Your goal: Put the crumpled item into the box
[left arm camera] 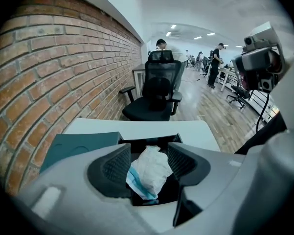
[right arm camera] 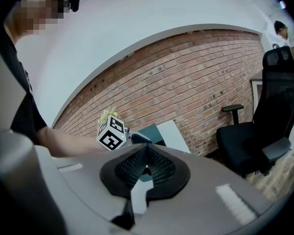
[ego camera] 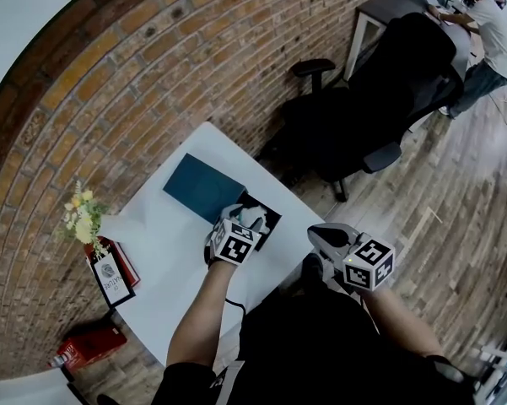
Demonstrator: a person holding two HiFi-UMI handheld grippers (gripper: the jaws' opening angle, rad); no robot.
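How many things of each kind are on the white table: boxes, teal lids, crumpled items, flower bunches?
Box: 1
Teal lid: 1
Crumpled item: 1
Flower bunch: 1
Total: 4

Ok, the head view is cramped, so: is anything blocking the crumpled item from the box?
Nothing visible does. The crumpled item is already over the open box's black inside, between the left claw's parted jaws. The teal lid lies aside.
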